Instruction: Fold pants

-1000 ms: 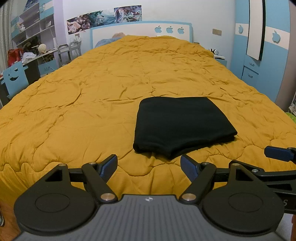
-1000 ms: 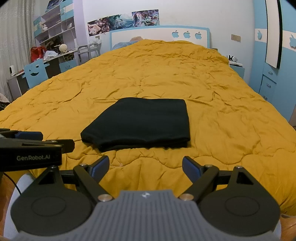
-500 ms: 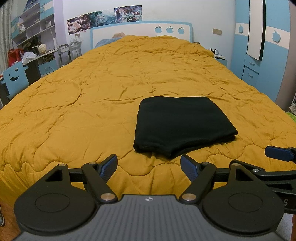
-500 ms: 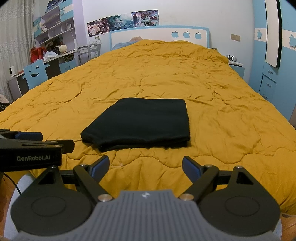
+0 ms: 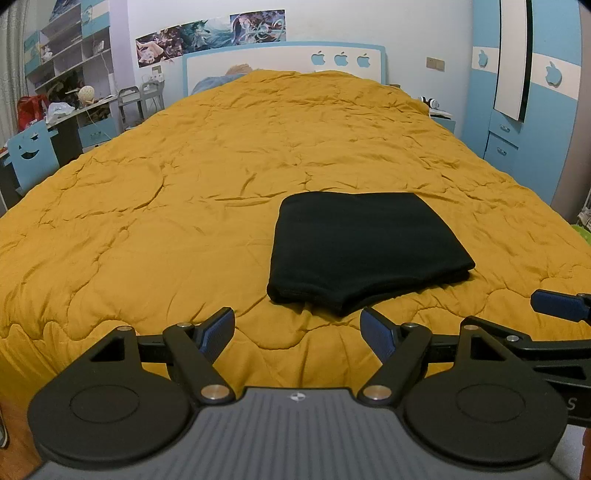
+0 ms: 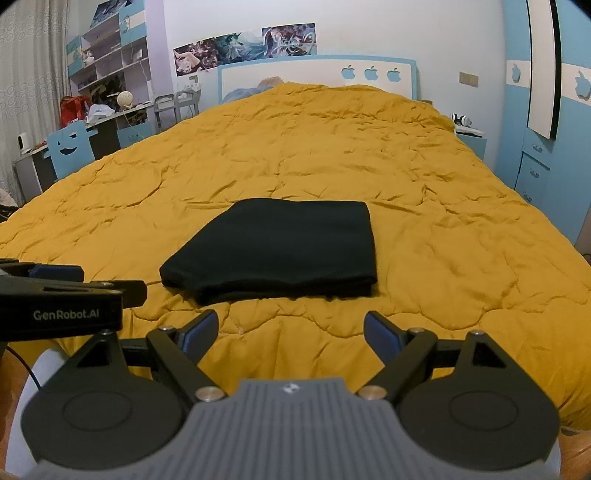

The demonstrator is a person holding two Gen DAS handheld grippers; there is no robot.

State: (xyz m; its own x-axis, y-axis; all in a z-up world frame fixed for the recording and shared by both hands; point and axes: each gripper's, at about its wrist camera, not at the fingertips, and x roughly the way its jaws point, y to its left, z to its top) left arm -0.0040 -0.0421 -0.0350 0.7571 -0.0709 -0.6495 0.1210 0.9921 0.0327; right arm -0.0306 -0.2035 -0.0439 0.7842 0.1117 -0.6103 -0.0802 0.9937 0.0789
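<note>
The bed with its mustard-yellow quilt [image 5: 184, 206] fills pretty much both views, all wrinkly and quilted, running back to a white and blue headboard [image 5: 284, 64] with three apple cutouts. On the right side there's a blue wardrobe [image 5: 532, 110] with the same apple shapes, and off the left edge of the bed a cluttered desk [image 6: 107, 122] with a blue smiley-face chair [image 6: 68, 147] in front of it. Anime posters [image 5: 210, 35] are stuck on the wall above the headboard.

The black pants [image 5: 365, 247] are folded into a neat squarish bundle lying flat on the quilt, toward the near edge of the bed and about mid-width, maybe a touch right of center. In the right wrist view the thick folded edge [image 6: 280, 290] faces the camera.

The left gripper [image 5: 297, 326] hovers over the near edge of the bed just short of the pants, jaws spread wide with nothing between them. The right gripper [image 6: 291, 328] is in the same state, jaws wide apart and empty, just short of the bundle. The two sit side by side, each peeking into the other's view, neither one touching the fabric.
</note>
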